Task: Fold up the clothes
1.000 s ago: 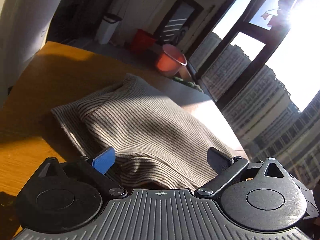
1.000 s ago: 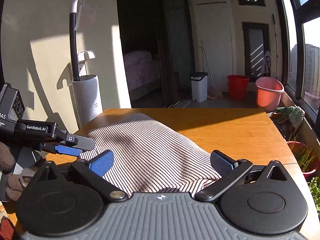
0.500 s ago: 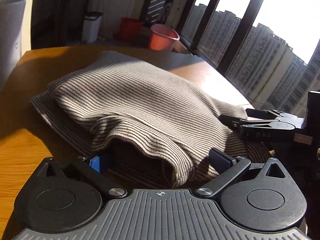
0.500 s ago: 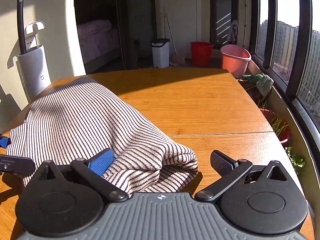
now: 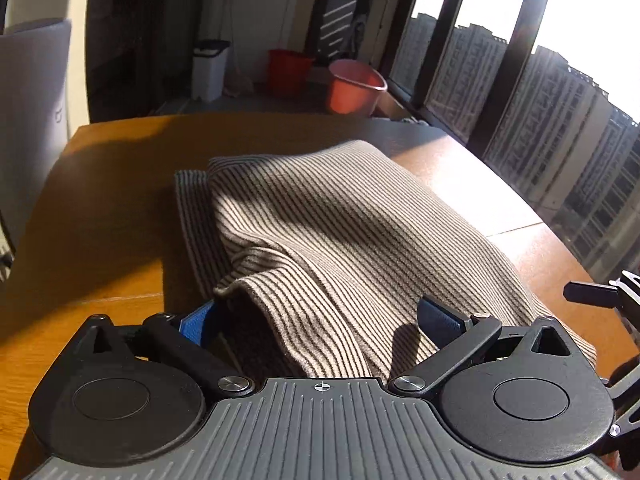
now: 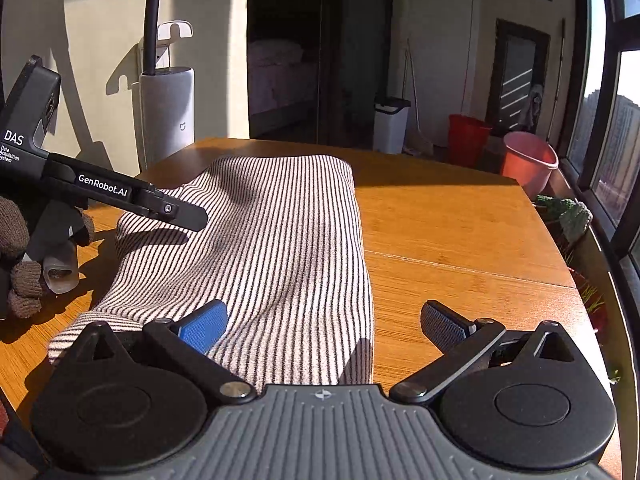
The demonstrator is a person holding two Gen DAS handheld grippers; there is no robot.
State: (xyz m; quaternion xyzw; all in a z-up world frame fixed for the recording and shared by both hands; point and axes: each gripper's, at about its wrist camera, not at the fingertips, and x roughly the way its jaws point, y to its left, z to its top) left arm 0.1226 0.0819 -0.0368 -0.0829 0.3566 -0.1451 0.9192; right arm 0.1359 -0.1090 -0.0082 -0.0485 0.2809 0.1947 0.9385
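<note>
Right wrist view: the right gripper (image 6: 322,322) hangs spread over the near end of the striped garment (image 6: 272,248), which lies folded on the wooden table (image 6: 460,232). The left gripper (image 6: 188,216), lettered "GenRobot.AI" and "DAS Data Acquisition System", also spread, straddles the cloth's left edge. A "mi" logo marks the white canister (image 6: 168,116).

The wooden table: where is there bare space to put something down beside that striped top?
The widest bare patch of the wooden table lies between the striped garment and the window-side edge, running to the far edge. A narrower strip shows beyond the garment's far end. The other side is crowded: the left gripper and gloved hand sit there.
</note>
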